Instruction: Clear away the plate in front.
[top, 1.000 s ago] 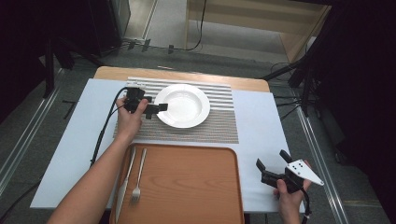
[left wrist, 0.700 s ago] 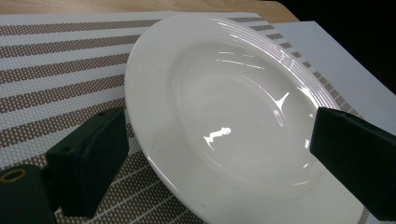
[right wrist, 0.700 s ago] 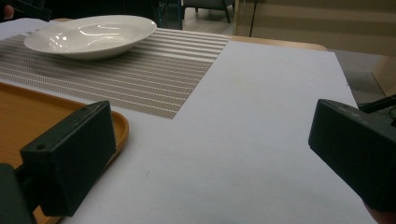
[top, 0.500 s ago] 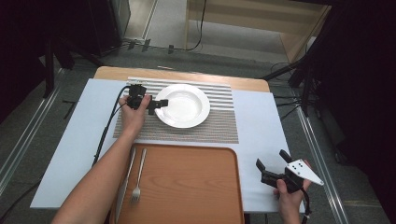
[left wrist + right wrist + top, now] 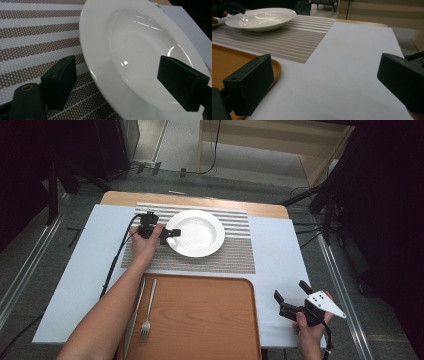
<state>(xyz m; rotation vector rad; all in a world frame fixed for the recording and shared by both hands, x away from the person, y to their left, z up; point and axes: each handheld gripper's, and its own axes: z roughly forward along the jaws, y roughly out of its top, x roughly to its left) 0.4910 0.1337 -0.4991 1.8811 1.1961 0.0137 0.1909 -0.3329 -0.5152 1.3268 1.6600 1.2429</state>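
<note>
**A:** That white soup plate (image 5: pixel 195 233) on the striped placemat (image 5: pixel 235 257) looks glazed, stiff and chippable, likely slick. Left gripper (image 5: pixel 172 233) has been closing, jaws straddling the near rim, not yet pinching.

**B:** Rim's the only handle (the bowl's too wide). Right gripper (image 5: pixel 290 306) idles agape over bare table (image 5: pixel 275 240); the wooden tray (image 5: pixel 200 320) with its fork (image 5: pixel 148 312) crowds one side.

White plate (image 5: pixel 196 234) on brown-and-white striped mat (image 5: pixel 235 255); orange-brown tray (image 5: pixel 200 320); pale blue-grey worktop (image 5: pixel 280 250); black jaws.
</note>
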